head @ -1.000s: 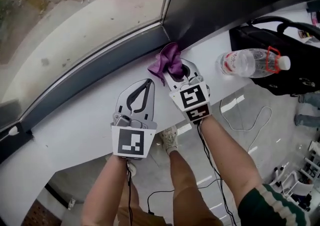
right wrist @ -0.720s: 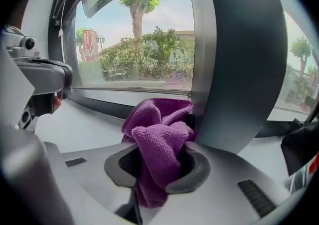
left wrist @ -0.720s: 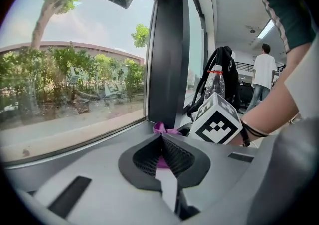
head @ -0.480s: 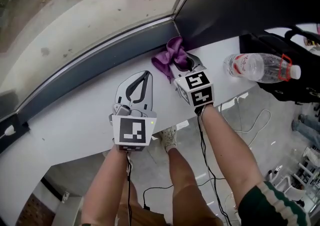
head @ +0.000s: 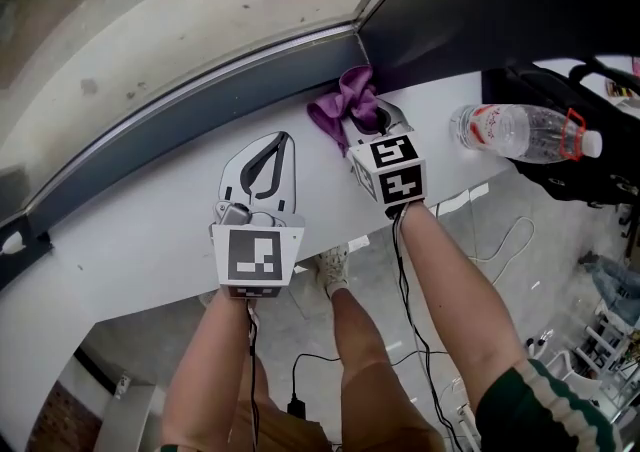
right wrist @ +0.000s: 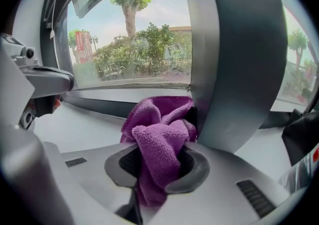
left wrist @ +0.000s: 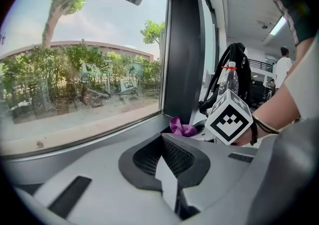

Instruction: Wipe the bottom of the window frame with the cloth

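At the right end of the window frame point(head: 200, 105), still holding the cloth point(head: 352, 100) in the corner with the right gripper point(head: 365, 122), jaws clamped on its bunched middle. Barely moved in 1 s, so probably no stroke along the frame yet. Purple, fluffy, crumpled, touching the frame's bottom edge. Keeping the left gripper point(head: 280, 143) over the sill point(head: 120, 240), jaws together on nothing.

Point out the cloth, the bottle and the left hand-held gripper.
cloth point(head: 345, 105): head view, on its bunched purple folds.
bottle point(head: 525, 132): head view, on its clear body.
left hand-held gripper point(head: 279, 140): head view, where its fingertips meet.
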`<action>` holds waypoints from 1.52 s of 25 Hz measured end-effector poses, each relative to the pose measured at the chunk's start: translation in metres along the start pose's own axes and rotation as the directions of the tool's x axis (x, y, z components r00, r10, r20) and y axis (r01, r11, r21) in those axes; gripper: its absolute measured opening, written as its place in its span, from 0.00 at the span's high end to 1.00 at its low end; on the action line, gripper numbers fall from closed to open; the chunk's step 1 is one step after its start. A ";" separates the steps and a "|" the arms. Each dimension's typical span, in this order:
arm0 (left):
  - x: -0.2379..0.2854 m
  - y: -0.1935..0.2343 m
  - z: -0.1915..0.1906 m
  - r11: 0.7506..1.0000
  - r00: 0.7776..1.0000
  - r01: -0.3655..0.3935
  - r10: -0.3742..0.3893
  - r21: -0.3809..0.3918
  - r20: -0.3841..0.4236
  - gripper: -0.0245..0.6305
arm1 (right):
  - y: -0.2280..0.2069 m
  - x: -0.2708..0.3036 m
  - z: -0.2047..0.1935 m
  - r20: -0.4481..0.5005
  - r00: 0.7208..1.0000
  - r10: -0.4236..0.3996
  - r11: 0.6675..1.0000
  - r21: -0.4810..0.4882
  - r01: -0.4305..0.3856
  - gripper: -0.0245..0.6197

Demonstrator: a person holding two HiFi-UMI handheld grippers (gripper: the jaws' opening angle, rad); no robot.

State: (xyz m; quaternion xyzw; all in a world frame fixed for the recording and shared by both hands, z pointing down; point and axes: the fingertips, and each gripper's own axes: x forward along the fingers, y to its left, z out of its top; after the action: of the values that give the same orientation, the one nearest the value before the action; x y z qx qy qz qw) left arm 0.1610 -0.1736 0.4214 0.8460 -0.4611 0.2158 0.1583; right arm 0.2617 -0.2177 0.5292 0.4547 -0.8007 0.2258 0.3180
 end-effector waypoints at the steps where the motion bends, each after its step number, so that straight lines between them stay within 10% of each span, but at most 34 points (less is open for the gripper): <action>1: -0.003 0.001 0.000 1.000 1.000 -0.001 0.001 -0.003 0.003 0.95 | 0.001 0.000 0.000 -0.007 1.000 -0.016 1.000 -0.019 0.015 0.81; 38: -0.171 0.172 -0.076 0.969 0.979 -0.196 0.202 -0.153 0.029 0.95 | 0.209 0.051 0.031 -0.074 0.995 -0.064 0.974 -0.220 0.046 0.81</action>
State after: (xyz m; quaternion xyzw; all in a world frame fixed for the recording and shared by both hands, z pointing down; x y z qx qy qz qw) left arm -0.0842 -0.1068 0.4116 0.7858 -0.5618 0.1768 0.1886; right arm 0.0510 -0.1663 0.5290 0.4296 -0.7943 0.1457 0.4040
